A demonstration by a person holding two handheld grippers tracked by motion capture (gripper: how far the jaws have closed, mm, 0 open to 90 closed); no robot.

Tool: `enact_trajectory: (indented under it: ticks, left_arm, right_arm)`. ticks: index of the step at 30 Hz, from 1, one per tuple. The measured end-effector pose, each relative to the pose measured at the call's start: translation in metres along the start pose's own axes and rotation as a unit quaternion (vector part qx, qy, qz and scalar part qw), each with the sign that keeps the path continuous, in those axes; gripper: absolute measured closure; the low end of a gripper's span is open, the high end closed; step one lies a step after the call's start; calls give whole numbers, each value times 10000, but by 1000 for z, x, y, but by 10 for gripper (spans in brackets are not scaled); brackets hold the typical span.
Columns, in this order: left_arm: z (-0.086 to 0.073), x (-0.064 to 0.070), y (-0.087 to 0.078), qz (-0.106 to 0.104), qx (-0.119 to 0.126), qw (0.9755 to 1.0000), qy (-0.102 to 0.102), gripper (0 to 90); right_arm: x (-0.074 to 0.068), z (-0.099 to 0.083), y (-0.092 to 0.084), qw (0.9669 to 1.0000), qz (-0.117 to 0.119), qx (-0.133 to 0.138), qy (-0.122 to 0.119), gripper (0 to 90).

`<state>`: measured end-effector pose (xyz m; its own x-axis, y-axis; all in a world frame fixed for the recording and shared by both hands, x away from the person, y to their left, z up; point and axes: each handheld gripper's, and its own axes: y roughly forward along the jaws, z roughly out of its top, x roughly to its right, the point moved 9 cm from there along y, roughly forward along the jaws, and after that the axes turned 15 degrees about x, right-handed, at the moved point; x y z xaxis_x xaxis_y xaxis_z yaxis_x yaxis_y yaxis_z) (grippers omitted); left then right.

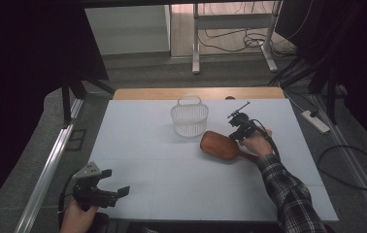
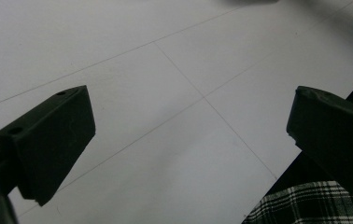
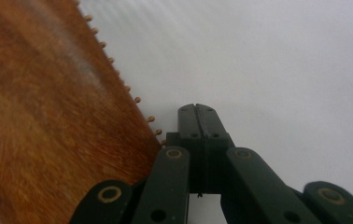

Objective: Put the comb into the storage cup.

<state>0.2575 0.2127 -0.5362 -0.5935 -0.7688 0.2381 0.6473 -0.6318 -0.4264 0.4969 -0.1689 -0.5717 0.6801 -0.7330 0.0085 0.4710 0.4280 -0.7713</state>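
A wooden hairbrush (image 1: 222, 145) lies on the white table top (image 1: 172, 184), its head near the middle and its handle running right under the person's right hand. My right gripper (image 1: 235, 132) hovers at the brush head's far right edge. In the right gripper view its jaws are pressed together with nothing between them (image 3: 196, 112), and the brush's brown back (image 3: 48, 116) with a row of bristle tips lies just to their left. My left gripper (image 1: 115, 181) rests at the table's near left corner, jaws wide apart (image 2: 188, 112) over bare table.
A white mesh basket (image 1: 189, 118) with a handle stands upright just behind the brush head. A plaid sleeve (image 1: 288, 189) reaches in from the bottom right. A power strip (image 1: 316, 121) and cables lie on the floor to the right of the table.
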Motion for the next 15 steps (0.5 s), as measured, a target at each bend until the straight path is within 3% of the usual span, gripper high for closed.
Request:
enact_trajectory:
  ticks: [15]
  left_arm:
    - [0,0,1,7,-10,10000,1,13]
  right_arm:
    - [2,-24,-17,9999,-45,19,118,900]
